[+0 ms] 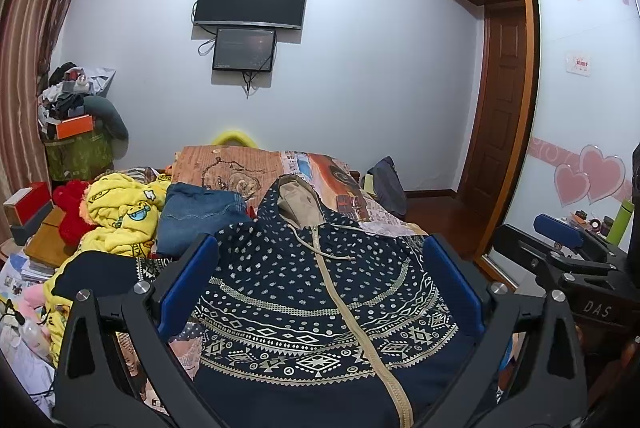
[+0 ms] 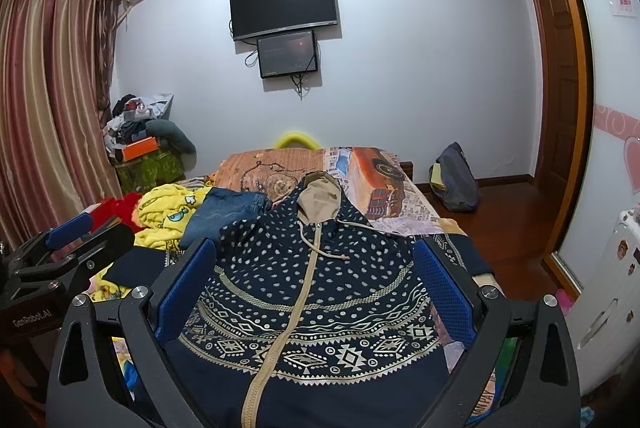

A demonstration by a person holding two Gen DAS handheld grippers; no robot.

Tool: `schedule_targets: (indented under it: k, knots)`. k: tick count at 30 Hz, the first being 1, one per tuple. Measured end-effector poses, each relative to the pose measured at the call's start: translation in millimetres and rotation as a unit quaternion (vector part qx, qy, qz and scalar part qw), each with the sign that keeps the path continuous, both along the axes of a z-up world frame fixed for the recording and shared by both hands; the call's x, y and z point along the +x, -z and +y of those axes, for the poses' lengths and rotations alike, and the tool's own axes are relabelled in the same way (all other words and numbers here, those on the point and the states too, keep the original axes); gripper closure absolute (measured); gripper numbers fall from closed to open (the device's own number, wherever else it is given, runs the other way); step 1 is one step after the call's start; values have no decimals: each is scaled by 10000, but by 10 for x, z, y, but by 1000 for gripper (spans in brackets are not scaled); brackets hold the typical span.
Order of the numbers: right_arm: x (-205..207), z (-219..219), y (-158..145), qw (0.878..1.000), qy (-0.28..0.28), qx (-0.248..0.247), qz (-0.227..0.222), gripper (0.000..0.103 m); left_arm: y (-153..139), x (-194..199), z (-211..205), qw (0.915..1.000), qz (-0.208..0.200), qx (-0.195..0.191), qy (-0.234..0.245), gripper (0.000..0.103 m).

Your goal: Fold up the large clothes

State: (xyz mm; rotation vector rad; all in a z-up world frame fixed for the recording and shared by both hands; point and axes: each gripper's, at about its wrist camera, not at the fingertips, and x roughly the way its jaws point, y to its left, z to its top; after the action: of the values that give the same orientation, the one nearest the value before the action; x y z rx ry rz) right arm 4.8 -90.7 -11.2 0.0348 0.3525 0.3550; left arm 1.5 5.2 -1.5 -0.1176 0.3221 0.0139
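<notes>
A navy patterned zip hoodie [image 1: 320, 292] with a tan hood lies flat on the bed, front up; it also shows in the right wrist view [image 2: 316, 288]. My left gripper [image 1: 320, 284] hovers above its lower half, jaws wide open and empty. My right gripper [image 2: 316, 284] hovers beside it over the same part, jaws wide open and empty. The right gripper also shows at the right edge of the left wrist view [image 1: 560, 240], and the left gripper at the left edge of the right wrist view [image 2: 72, 232].
Folded jeans [image 1: 196, 216], a yellow cartoon garment [image 1: 120, 212] and a red plush [image 1: 70, 208] lie at the bed's left. A patterned bedspread [image 1: 340, 180] covers the bed. A bag [image 2: 456, 176] sits on the wooden floor at right. Cluttered boxes stand by the curtain.
</notes>
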Motion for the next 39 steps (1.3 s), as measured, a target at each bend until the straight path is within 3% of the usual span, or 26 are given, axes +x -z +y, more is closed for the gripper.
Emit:
schedule_targets:
  k: [39]
  knots:
    - [13,11,4,10000,15,17,30,5,5,24,15,10000,16,-1,-45,0]
